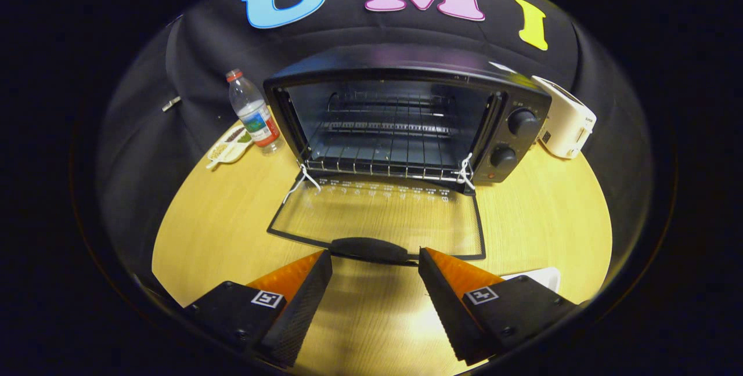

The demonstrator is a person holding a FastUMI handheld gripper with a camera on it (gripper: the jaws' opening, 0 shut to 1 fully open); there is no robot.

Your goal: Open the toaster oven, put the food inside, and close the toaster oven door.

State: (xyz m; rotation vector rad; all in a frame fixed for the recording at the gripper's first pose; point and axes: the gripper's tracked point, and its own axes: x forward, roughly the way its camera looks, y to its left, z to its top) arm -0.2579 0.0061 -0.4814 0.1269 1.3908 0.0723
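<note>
Gripper view: tool released before toaster oven door handle; labels unreadable.

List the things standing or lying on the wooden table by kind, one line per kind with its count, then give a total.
Toaster ovens: 1, door open
White toasters: 1
Water bottles: 1
Snack plates: 1
White items beside the hand-held gripper's open fingers, kind unclear: 1
Total: 5
</note>
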